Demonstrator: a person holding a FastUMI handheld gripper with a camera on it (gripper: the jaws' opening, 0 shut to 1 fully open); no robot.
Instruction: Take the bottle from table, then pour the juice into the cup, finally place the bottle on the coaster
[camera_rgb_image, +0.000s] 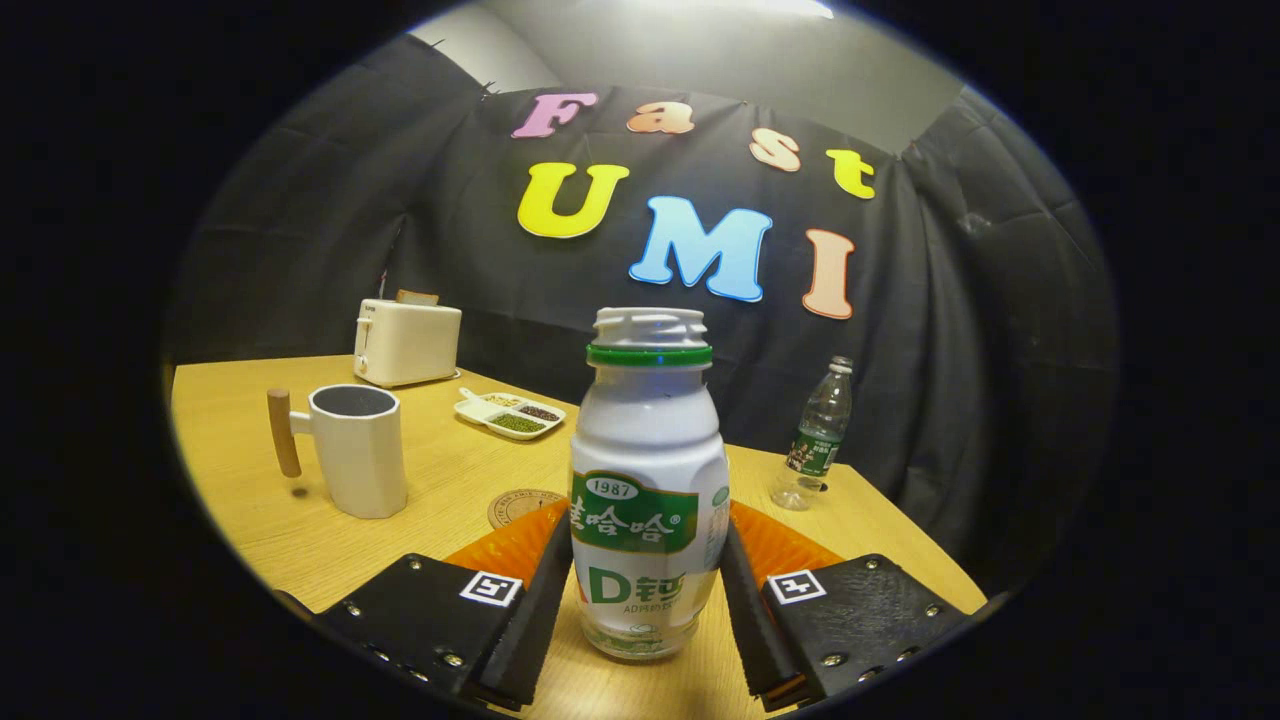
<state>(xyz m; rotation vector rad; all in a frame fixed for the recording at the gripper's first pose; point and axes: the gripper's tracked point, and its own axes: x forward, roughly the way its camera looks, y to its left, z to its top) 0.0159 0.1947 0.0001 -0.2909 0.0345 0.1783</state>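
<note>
A white juice bottle (648, 470) with a green neck ring and green label stands upright between my fingers, its top uncapped. My gripper (646, 560) is shut on the bottle, one finger pressing each side of its lower body. I cannot tell whether its base rests on the wooden table (440, 480) or hangs just above it. A white cup (357, 450) with a wooden handle stands ahead to the left. A round coaster (515, 505) lies on the table just beyond my left finger, partly hidden by it.
A white toaster (405, 342) stands at the back left near the wall. A white divided dish (510, 412) with small fillings lies behind the cup. A clear plastic water bottle (820, 435) stands ahead to the right, near the table's edge.
</note>
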